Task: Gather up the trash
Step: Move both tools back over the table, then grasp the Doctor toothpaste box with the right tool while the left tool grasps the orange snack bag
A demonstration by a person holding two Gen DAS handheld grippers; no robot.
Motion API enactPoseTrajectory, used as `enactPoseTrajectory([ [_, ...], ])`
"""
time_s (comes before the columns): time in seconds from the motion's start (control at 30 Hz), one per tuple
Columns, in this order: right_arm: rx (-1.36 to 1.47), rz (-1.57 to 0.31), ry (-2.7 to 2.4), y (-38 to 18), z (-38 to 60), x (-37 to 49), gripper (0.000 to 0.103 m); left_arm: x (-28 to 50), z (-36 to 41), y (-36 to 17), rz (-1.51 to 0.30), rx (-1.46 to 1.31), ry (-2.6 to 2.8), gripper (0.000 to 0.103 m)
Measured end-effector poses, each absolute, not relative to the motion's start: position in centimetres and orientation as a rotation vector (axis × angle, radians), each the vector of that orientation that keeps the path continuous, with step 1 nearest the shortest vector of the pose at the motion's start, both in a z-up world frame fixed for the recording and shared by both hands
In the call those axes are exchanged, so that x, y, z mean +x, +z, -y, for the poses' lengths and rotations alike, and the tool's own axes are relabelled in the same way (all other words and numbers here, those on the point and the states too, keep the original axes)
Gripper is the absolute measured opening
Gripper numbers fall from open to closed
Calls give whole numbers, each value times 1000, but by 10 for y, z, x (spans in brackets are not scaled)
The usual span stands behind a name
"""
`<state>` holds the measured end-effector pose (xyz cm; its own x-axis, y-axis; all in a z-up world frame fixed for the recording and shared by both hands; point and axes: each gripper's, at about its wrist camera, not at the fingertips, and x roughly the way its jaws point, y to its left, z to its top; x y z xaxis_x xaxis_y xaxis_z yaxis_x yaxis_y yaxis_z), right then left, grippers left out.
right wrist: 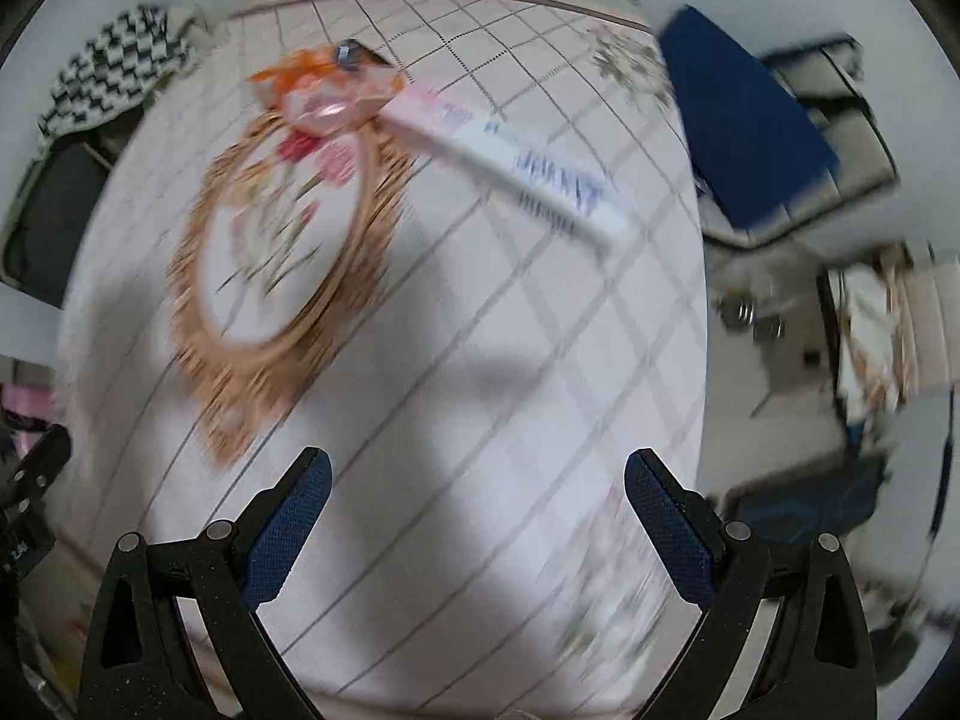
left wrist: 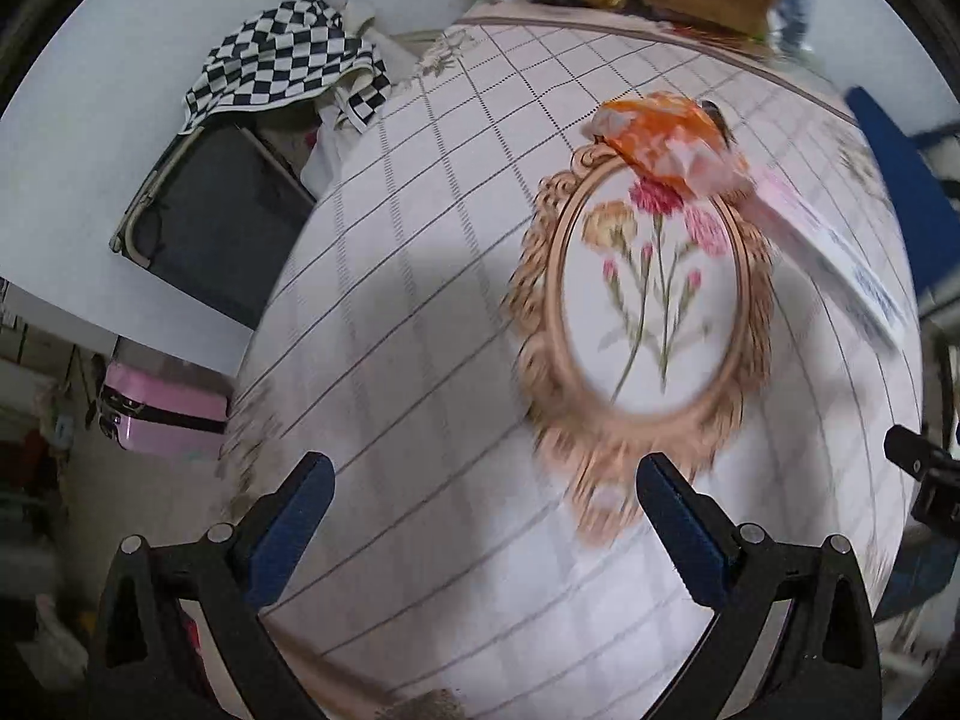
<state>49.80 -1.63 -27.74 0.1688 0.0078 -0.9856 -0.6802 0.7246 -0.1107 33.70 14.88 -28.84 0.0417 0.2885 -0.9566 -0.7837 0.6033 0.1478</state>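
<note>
Table: covered by a pale cloth with a grey grid pattern, it fills the field ahead of and beneath both grippers. A printed oval medallion with a tan scrolled border and pink and yellow flowers lies on the cloth, ahead of the left gripper and slightly toward its right finger; from the right gripper it sits ahead and to the left.

Surroundings: a black-and-white checkered cloth drapes over a dark chair beyond the table's left edge, far ahead-left of the left gripper. A blue chair back stands ahead-right of the right gripper, off the table's right edge. A pink case rests on the floor to the left of the left gripper. Boxes and a gold packet stand at the table's far edge; detail is too blurred to report.

Trash: a long white and pink carton lies flat on the cloth, well ahead of the right gripper, running diagonally. A crumpled orange and white wrapper sits at the far end of the medallion, overlapping its border and touching the carton's pink end. Both items are well apart from either gripper.

Left gripper: fingers spread wide, nothing between them, above the cloth.

Right gripper: fingers likewise spread wide and empty, above bare cloth. The right wrist view is motion-blurred.
</note>
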Motion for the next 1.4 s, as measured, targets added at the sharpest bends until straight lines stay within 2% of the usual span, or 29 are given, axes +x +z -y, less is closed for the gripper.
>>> enactPoseTrajectory([
  [0.2, -837, -1315, 576, -336, -59, 608, 99, 403, -191, -322, -1325, -556, 919, 103],
  [0.37, -883, -1349, 640, -384, -101, 649, 99, 435, -220, -337, -1320, -652, 903, 103],
  [0.43, -848, -1393, 667, -396, -105, 659, 98, 444, -229, -336, -1301, -689, 886, 103],
  [0.47, -825, -1411, 672, -398, -103, 663, 85, 447, -231, -335, -1289, -706, 879, 103],
  [0.63, -568, -1547, 523, -398, -63, 699, 70, 471, -250, -331, -1203, -828, 842, 103],
  [0.77, -338, -1551, 370, -395, -33, 740, 67, 500, -267, -348, -1187, -911, 832, 102],
  [0.87, -276, -1576, 364, -397, -35, 757, 72, 522, -276, -364, -1203, -931, 810, 101],
  [0.9, -284, -1571, 379, -397, -39, 759, 72, 527, -277, -367, -1207, -929, 803, 88],
  [0.93, -300, -1566, 387, -397, -44, 761, 72, 531, -279, -370, -1218, -919, 800, 67],
  [0.97, -323, -1560, 391, -397, -48, 760, 72, 536, -279, -374, -1229, -908, 792, 61],
  [1.0, -355, -1547, 396, -399, -52, 761, 72, 538, -279, -375, -1229, -890, 783, 49],
  [1.03, -380, -1535, 401, -399, -55, 761, 72, 539, -278, -376, -1232, -866, 773, 25],
  [1.1, -432, -1510, 406, -400, -59, 758, 71, 539, -273, -377, -1253, -798, 768, 18],
  [1.13, -451, -1499, 406, -401, -64, 754, 69, 537, -269, -376, -1258, -761, 765, 12],
  [1.17, -463, -1478, 421, -400, -66, 752, 62, 534, -264, -375, -1266, -711, 763, 11],
  [1.23, -477, -1449, 443, -398, -68, 746, 54, 527, -256, -372, -1278, -649, 769, 9],
  [1.4, -457, -1448, 440, -399, -61, 731, 54, 499, -225, -355, -1284, -484, 781, 8],
])
